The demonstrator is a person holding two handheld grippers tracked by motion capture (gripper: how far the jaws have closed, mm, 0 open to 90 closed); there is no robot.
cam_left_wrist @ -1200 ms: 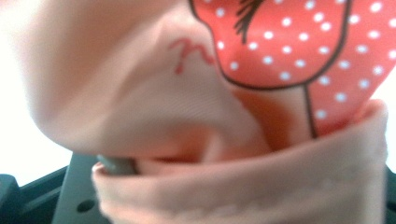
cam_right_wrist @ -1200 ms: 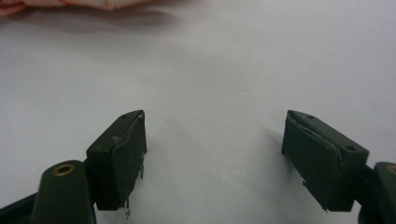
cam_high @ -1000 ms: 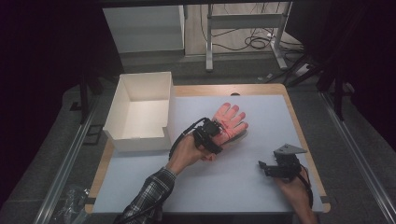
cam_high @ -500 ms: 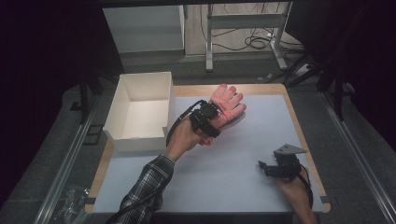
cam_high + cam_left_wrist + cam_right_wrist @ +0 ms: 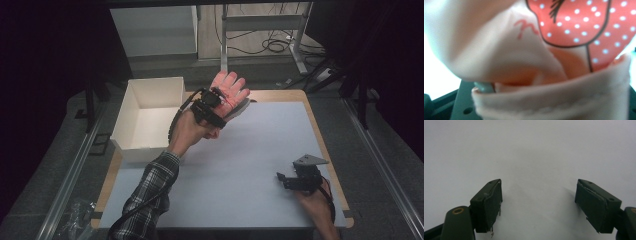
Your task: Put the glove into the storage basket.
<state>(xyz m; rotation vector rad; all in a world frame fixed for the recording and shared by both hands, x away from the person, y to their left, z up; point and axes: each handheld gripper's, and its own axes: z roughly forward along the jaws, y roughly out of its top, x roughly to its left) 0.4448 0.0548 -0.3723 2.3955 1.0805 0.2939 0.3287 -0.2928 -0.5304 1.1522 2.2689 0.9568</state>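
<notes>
High view: left gripper (image 5: 216,102) pinches a glove (image 5: 231,91) by its cuff, above the table's (image 5: 260,150) far edge beside a white box (image 5: 131,105), fingers pointing away and up. Soft pinkish fabric, red polka-dot print, stitched hem. Right gripper (image 5: 284,180) rests with jaws spread, empty.

white box (image 5: 150,117) beside grey mat (image 5: 260,150)

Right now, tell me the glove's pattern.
Glove: coral with white dots, pale cuff; the left gripper view shows it best.

one glove (image 5: 231,89), one box (image 5: 150,102), two grippers (image 5: 210,106)
</notes>
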